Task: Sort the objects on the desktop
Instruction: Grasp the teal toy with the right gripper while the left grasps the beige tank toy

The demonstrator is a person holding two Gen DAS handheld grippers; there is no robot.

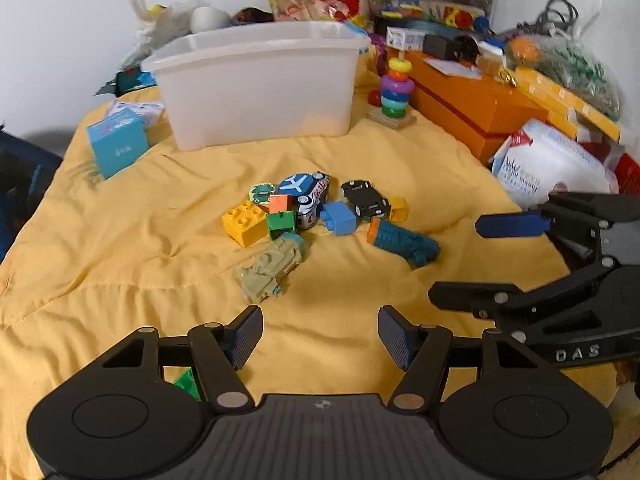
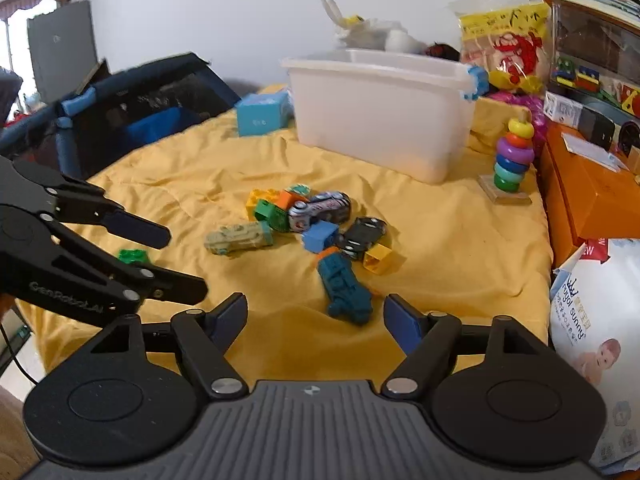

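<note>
A pile of toys lies on the yellow cloth [image 1: 120,248]: a yellow brick [image 1: 245,222], a green brick [image 1: 281,223], a white-and-blue toy car [image 1: 308,196], a blue brick [image 1: 339,218], a black toy car [image 1: 366,199], a teal toy truck [image 1: 404,242] and a beige toy vehicle [image 1: 272,268]. Behind them stands a white plastic bin [image 1: 260,84]. My left gripper [image 1: 320,334] is open just short of the beige vehicle. My right gripper [image 2: 316,320] is open near the teal truck [image 2: 344,284]. Both hold nothing. A lone green brick [image 2: 134,257] lies under the left gripper [image 2: 180,258].
A ring stacker [image 1: 396,88] and an orange box [image 1: 472,108] crowd the right side. A wipes pack [image 2: 592,320] sits at the near right. A light blue box [image 1: 116,144] stands left of the bin. A dark blue cot [image 2: 132,108] borders the left edge.
</note>
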